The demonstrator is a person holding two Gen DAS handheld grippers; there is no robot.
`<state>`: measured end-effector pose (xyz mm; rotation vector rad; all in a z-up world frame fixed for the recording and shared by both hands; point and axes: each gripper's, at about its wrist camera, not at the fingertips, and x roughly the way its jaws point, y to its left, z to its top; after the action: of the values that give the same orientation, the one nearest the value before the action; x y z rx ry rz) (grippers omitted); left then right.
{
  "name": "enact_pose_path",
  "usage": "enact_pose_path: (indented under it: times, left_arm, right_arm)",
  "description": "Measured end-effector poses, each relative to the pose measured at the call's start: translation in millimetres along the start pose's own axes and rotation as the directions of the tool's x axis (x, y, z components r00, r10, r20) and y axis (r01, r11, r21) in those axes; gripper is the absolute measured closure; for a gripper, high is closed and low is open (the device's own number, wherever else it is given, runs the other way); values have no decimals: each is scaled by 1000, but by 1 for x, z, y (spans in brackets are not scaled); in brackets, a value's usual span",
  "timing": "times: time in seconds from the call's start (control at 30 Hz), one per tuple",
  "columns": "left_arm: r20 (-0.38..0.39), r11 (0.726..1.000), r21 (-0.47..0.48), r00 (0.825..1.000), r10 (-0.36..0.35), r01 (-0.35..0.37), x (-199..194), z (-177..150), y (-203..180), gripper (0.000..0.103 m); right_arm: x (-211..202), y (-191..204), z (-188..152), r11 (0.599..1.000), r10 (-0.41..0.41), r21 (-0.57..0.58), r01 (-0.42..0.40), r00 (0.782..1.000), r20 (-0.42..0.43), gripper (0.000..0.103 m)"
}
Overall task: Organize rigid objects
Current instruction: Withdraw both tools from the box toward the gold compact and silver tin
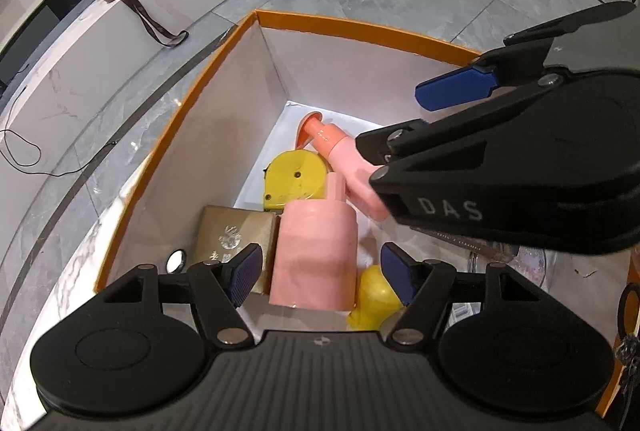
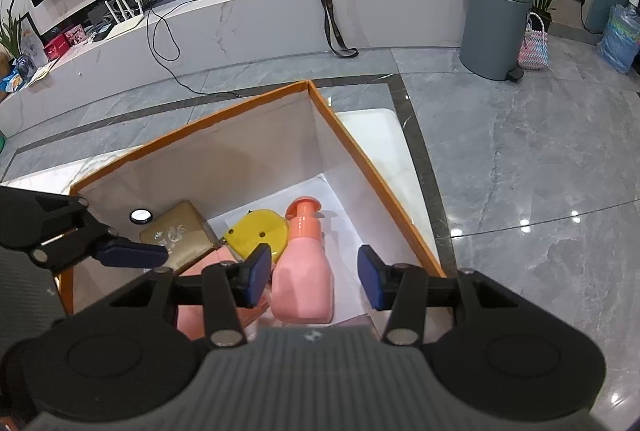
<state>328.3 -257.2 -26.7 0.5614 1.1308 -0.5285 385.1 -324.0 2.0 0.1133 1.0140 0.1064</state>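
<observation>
Rigid objects lie together in an orange-rimmed box (image 1: pixel 340 27) with white inner walls, which rests on a pale marble tabletop (image 1: pixel 68 283) above a grey tiled floor (image 2: pixel 540 159).

Box contents:
- A pink pump bottle (image 2: pixel 304 271) with a coral pump head lies on the box floor, its pump pointing toward the far corner.
- A second pink bottle (image 1: pixel 314 259), without a pump head, lies next to it, neck toward the far wall.
- A yellow tape measure (image 1: pixel 294 179) sits between the necks of the two bottles and touches both.
- A tan box (image 1: pixel 232 235) with a silver emblem rests against the left inner wall, just beside the second pink bottle.
- A small round silver disc (image 1: pixel 176 259) lies near the tan box.
- A yellow rounded object (image 1: pixel 374 297) sits close to the base of the second pink bottle; its exact shape cannot be determined.

Left gripper (image 1: pixel 322 273): jaws released, blue pads standing to either side of the second pink bottle without pressing on it.

Right gripper (image 2: pixel 314 277): jaws released, pads apart on either side of the pink pump bottle, with a visible gap on the right side. Nothing is grasped.

Both grippers point steeply down into the box.
</observation>
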Motion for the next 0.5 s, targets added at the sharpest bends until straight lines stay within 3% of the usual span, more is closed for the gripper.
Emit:
enact_pose_path:
  times: [0.5]
  left_arm:
    - [54,998,-22,997,59,-58,-40,-14,12,23]
  right_arm:
    - [-26,23,-1,999,23,-25,-22,999,49,55]
